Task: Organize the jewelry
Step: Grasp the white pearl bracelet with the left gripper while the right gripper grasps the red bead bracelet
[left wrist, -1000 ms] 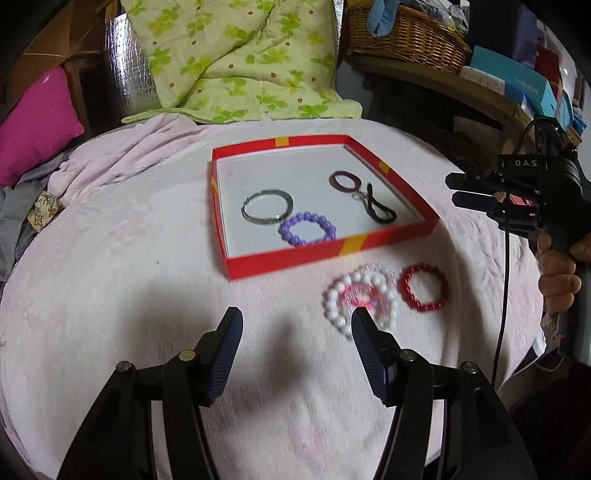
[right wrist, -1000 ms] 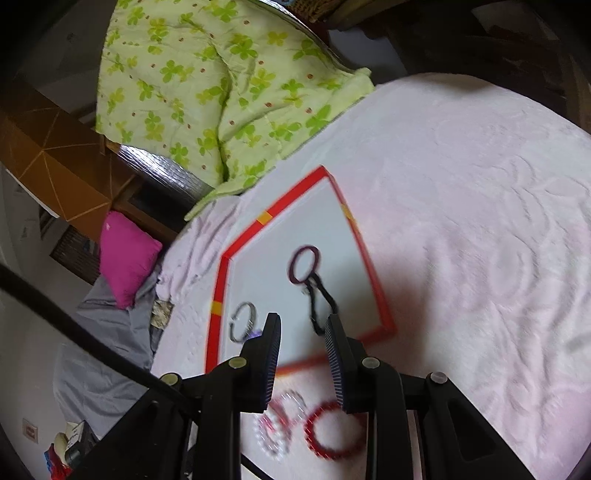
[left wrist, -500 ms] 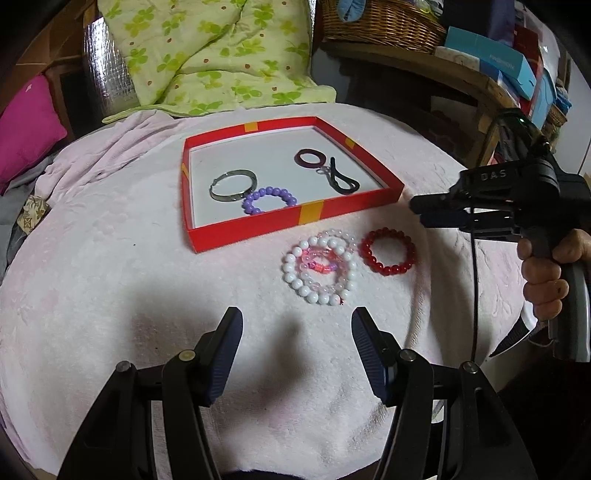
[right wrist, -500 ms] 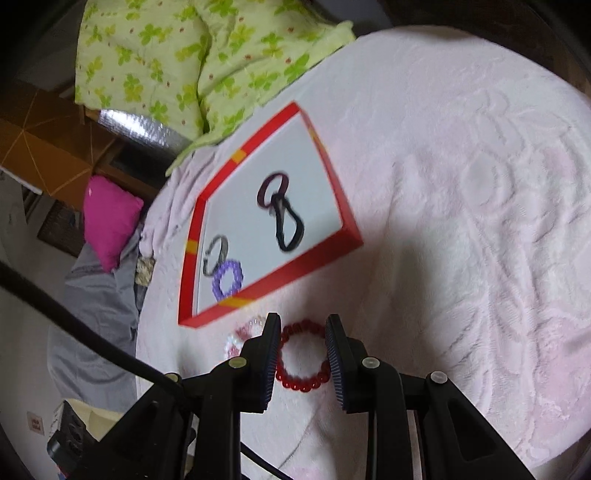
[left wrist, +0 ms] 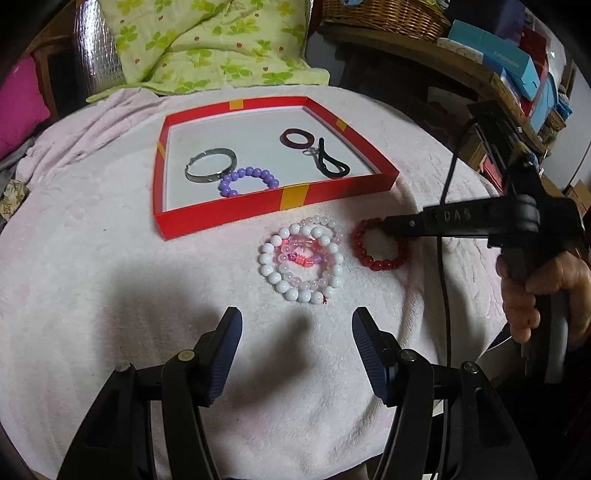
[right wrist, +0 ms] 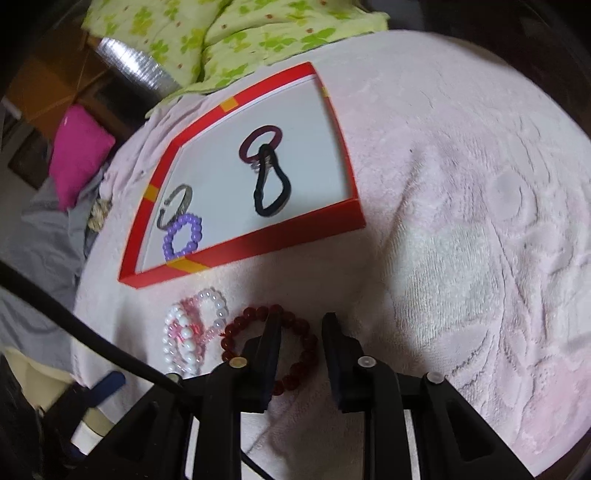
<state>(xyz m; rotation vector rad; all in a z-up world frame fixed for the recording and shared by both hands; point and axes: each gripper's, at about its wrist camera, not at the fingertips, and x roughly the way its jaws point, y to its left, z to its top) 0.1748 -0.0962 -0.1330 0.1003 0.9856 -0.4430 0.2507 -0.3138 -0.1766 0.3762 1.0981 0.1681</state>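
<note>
A red bead bracelet lies on the pink blanket in front of the red tray. My right gripper is down over it, one finger inside the ring and one outside. Its right side sits between the closing jaws, and the pads are not pressing on it. White and pink bead bracelets lie just left of it. My left gripper hovers before them, jaws opening and empty. The tray holds a silver bangle, a purple bead bracelet, a maroon ring and a black loop.
A green flowered quilt lies behind the tray. A wicker basket and boxes fill a shelf at the back right. A pink cushion is far left. A person's hand and black cable are on the right.
My right gripper has dropped and tilted down onto the red bracelet, and its jaws have narrowed. The left gripper has drawn back slightly, with its jaws a little wider.
</note>
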